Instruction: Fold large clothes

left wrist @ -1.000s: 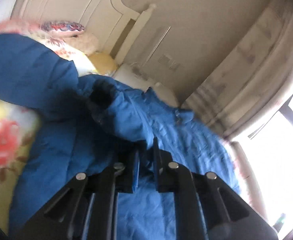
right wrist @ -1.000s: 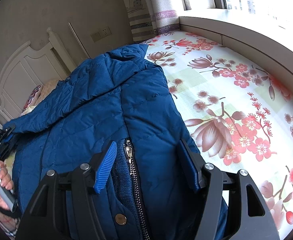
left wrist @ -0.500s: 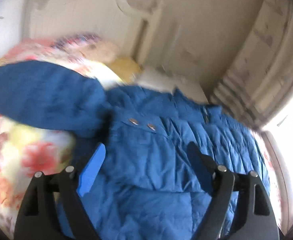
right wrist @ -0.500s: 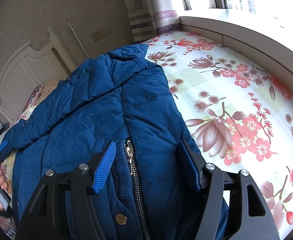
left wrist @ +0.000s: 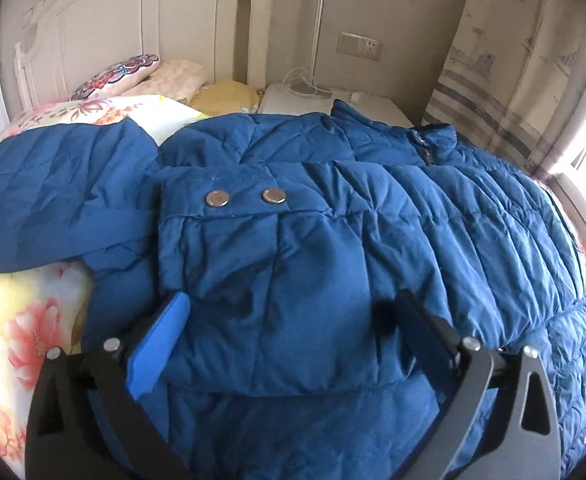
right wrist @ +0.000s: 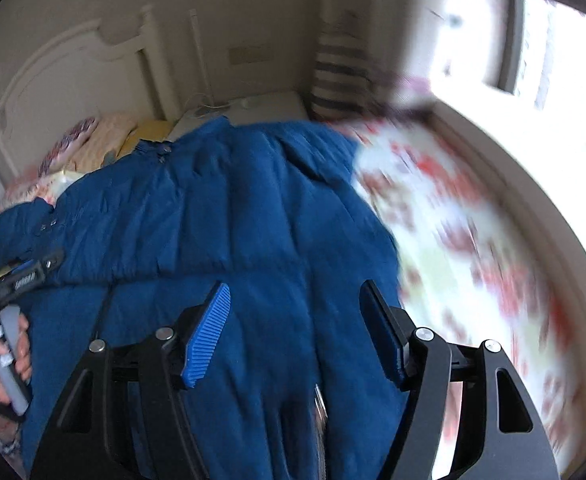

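Jacket (left wrist: 333,248), blue quilted, lies spread across the bed (left wrist: 25,320), which carries a floral sheet. In the left wrist view its sleeve (left wrist: 261,280) is folded over the body, cuff with two metal snaps (left wrist: 245,197) pointing toward the far headboard (left wrist: 105,32). Hood or loose panel (left wrist: 53,192) lies at far left, partly over the floral bedding. Collar (left wrist: 425,140) with a snap sits far right, near the nightstand (left wrist: 333,100).

Left hand-held gripper (left wrist: 289,328): jaws wide apart, having just been opening. The folded sleeve lies between them, but the blue pad at left and the black finger at right stand clear of the fabric sides; released, nothing grasped.

Right hand-held gripper (right wrist: 297,328): jaws apart, having just been opening a little further. They are above the jacket (right wrist: 233,220) near its front zipper (right wrist: 319,404); pads not pressing on cloth, nothing held. This view is motion-blurred, floral sheet (right wrist: 473,240) at right smeared.

In the right wrist view the person's hand (right wrist: 1,356) shows at the left edge, wrapped round the grey handle of the left hand-held gripper (right wrist: 25,276), whose tip rests beside the sleeve.

Pillows (left wrist: 133,72) are stacked at the far end of the bed, below the headboard. Striped curtain (left wrist: 493,80) hangs at far right beside the bright window (right wrist: 553,40).
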Available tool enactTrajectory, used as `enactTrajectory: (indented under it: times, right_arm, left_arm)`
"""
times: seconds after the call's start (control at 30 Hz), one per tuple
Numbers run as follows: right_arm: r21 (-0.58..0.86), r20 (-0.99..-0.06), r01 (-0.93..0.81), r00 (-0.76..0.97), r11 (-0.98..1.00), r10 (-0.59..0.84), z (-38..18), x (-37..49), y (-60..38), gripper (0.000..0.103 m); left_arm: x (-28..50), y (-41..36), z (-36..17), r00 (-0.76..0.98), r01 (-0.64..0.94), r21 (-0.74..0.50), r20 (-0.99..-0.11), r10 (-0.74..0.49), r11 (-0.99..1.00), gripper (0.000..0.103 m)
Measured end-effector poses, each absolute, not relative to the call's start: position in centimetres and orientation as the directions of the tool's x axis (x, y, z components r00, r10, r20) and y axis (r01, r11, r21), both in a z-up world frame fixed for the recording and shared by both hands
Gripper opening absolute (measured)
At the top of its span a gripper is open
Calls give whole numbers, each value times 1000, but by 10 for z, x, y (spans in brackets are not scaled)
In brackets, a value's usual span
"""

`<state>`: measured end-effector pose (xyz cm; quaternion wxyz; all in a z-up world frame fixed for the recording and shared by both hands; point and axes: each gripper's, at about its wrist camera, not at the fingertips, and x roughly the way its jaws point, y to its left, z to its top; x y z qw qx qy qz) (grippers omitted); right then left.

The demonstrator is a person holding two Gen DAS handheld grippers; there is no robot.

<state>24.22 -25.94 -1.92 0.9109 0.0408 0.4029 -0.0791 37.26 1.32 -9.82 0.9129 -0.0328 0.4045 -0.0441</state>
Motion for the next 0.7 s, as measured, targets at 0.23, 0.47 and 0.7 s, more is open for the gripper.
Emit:
enactTrajectory:
  times: [0.23, 0.47, 0.7]
  right_arm:
    - [-53, -811, 147, 571, 988, -129, -56, 348, -242, 73]
    - [-19, -814, 195, 567, 981, -129, -51, 358, -240, 78]
    - [-18, -841, 189, 527, 982, -117, -65, 418, -243, 80]
  left_arm:
    - [373, 15, -98, 667, 54, -100, -737, -111, 993, 101]
    - [374, 12, -98, 664, 55, -78, -741, -94, 995, 101]
    - [371, 15, -98, 668, 53, -97, -737, -107, 994, 101]
